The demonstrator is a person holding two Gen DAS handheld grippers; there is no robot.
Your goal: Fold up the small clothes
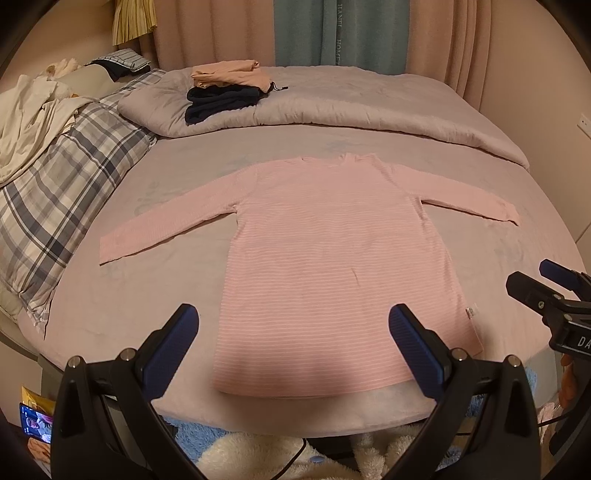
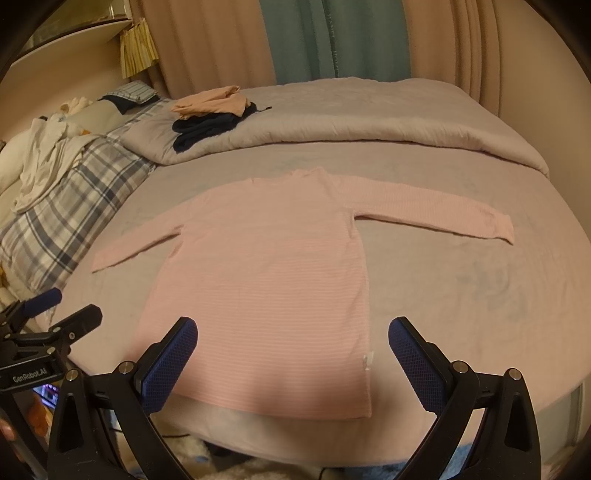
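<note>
A pink striped long-sleeved shirt (image 1: pixel 332 258) lies flat on the bed (image 1: pixel 147 295), body smooth, hem toward the near edge and neckline pointing to 12 o'clock. One sleeve stretches out toward 9 o'clock, the other toward 3 o'clock, both flat on the sheet. A small white tag (image 1: pixel 470 312) sticks out of the side seam near the hem on the 3 o'clock side.

The left gripper (image 1: pixel 293 325) hovers above the hem with its jaws spread wide and nothing between them; the shirt's lower body shows through the gap. The right gripper (image 2: pixel 293 338) hangs over the hem's 3 o'clock corner, its jaws also wide apart and empty. In the left wrist view the right gripper appears at the 3 o'clock edge of the frame; in the right wrist view the left one appears at 9 o'clock.

At 11 o'clock from the shirt, a stack of folded clothes (image 1: pixel 225 92) sits on a rolled grey quilt (image 1: pixel 369 107), a peach piece on top of dark navy ones. A plaid pillow (image 1: pixel 66 184) lies along the 9 o'clock side of the bed, with a cream garment (image 1: pixel 29 118) crumpled on it. Pink and teal curtains (image 1: pixel 332 33) hang behind at 12 o'clock.
</note>
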